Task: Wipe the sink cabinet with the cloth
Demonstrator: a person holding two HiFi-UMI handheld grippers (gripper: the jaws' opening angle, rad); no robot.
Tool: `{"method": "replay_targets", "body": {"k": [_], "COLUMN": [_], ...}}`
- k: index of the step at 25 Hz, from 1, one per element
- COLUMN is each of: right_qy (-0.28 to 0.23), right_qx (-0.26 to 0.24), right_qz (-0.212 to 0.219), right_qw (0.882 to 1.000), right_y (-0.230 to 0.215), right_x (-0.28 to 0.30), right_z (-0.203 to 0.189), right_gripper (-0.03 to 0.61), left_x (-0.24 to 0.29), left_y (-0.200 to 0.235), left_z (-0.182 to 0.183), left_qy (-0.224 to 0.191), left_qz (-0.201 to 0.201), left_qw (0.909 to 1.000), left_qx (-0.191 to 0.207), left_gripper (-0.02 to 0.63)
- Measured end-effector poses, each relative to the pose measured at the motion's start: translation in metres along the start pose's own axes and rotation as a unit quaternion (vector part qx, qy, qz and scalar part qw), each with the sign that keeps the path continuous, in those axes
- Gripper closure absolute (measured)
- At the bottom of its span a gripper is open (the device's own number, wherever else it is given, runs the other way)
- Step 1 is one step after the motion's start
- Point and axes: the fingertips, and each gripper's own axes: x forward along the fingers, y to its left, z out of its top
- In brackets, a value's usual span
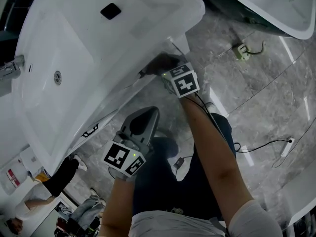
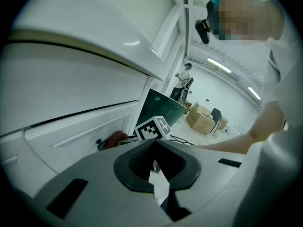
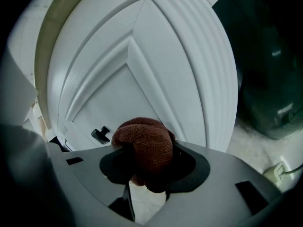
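A white sink (image 1: 74, 58) sits on a white panelled cabinet (image 3: 118, 89), whose door front fills the right gripper view. My right gripper (image 1: 157, 67) is shut on a bunched brown-red cloth (image 3: 144, 148), held up against the cabinet door beside a small black handle (image 3: 100, 134). The left gripper view shows the same cloth (image 2: 115, 138) beside the right gripper's marker cube (image 2: 152, 128). My left gripper (image 1: 147, 115) hangs lower, away from the cabinet front. Its jaws meet at the tips and hold nothing.
A faucet (image 1: 10, 68) and a drain (image 1: 58, 77) are in the basin. A second white tub (image 1: 276, 9) stands at the top right. On the grey marble floor lie cables, a plug box (image 1: 241, 51) and a power strip (image 1: 287, 147). A person (image 2: 183, 82) and cardboard boxes (image 2: 201, 119) are far off.
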Motion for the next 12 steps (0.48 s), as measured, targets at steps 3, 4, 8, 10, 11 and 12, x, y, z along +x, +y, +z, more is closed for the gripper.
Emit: {"method": "replay_targets", "body": {"k": [3,4,8,10,11,12], "right_qy": [-0.009,-0.01,-0.016,-0.02,-0.02,-0.019], "right_qx": [0.003,0.002,0.0,-0.004,-0.008,-0.013], "right_qz": [-0.006,-0.007,-0.014,-0.021,-0.025,-0.029], "right_qw": [1.0,1.0,1.0,1.0,0.999,0.999], "right_y": [0.004,0.006,0.016,0.021,0.024,0.027], "right_x": [-0.008,-0.011,-0.025,-0.033,-0.037,-0.04], "right_z": [0.009,0.013,0.031,0.04,0.044,0.047], "right_gripper": [0.405,0.405,0.405,0.405,0.405,0.405], "left_x": [-0.005,-0.008,-0.024,-0.033,-0.037,-0.041], "left_y": [-0.006,-0.007,-0.006,-0.006,-0.006,-0.007], "left_z": [0.001,0.002,0.006,0.008,0.009,0.01], "left_qy": [0.005,0.006,0.006,0.006,0.006,0.007], "left_qz": [-0.006,-0.007,-0.006,-0.006,-0.006,-0.006], "left_qw": [1.0,1.0,1.0,0.9999,0.9999,0.9999], "left_qx": [0.001,0.002,-0.002,-0.007,-0.009,-0.011], "left_gripper": [0.603,0.603,0.603,0.603,0.603,0.603]}}
